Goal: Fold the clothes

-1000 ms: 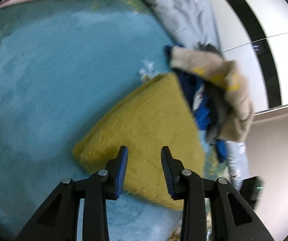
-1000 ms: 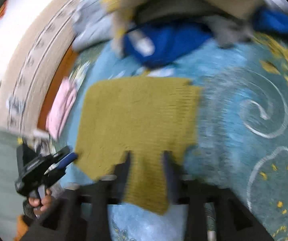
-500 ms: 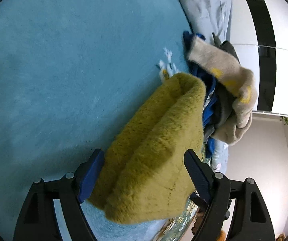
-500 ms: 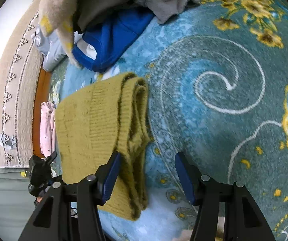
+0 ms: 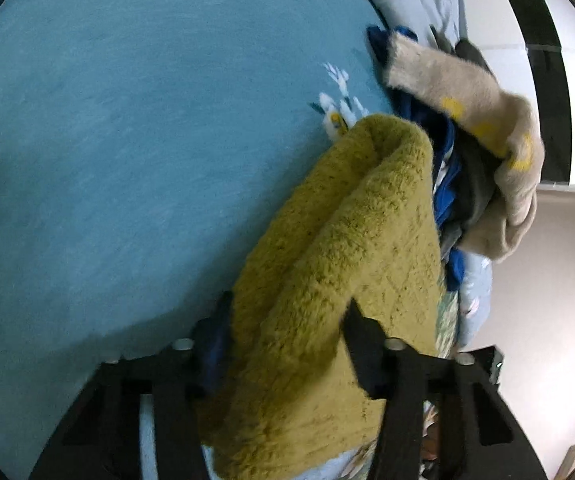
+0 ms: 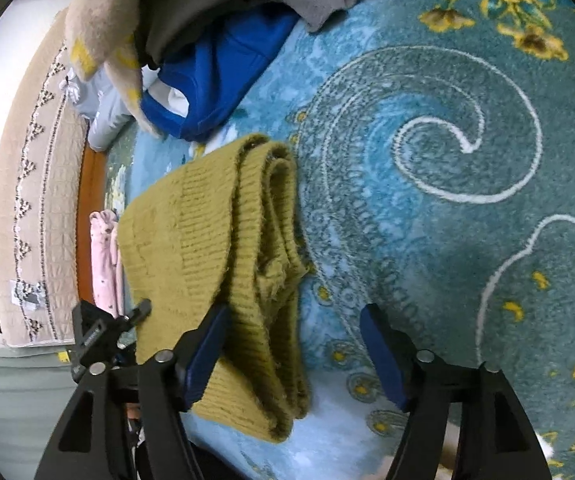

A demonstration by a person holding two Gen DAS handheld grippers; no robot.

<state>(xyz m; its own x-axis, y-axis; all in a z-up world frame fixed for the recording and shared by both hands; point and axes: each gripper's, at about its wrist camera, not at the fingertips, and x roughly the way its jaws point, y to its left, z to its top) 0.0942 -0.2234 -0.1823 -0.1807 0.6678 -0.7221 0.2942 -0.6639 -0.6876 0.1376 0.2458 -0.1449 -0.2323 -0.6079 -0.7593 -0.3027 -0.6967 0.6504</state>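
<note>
Bedroom — quilted bed, carpet

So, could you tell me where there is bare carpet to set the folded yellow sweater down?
Bare carpet lies right of the yellow sweater, and plain blue carpet on its far side. The clothes pile crowds its top end.

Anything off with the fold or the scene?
The sweater is folded, but its layered edge is uneven, with frayed knit sticking out. Behind it, a pile of clothes lies unfolded and jumbled on the rug. Left gripper straddles the sweater; right gripper is open.
</note>
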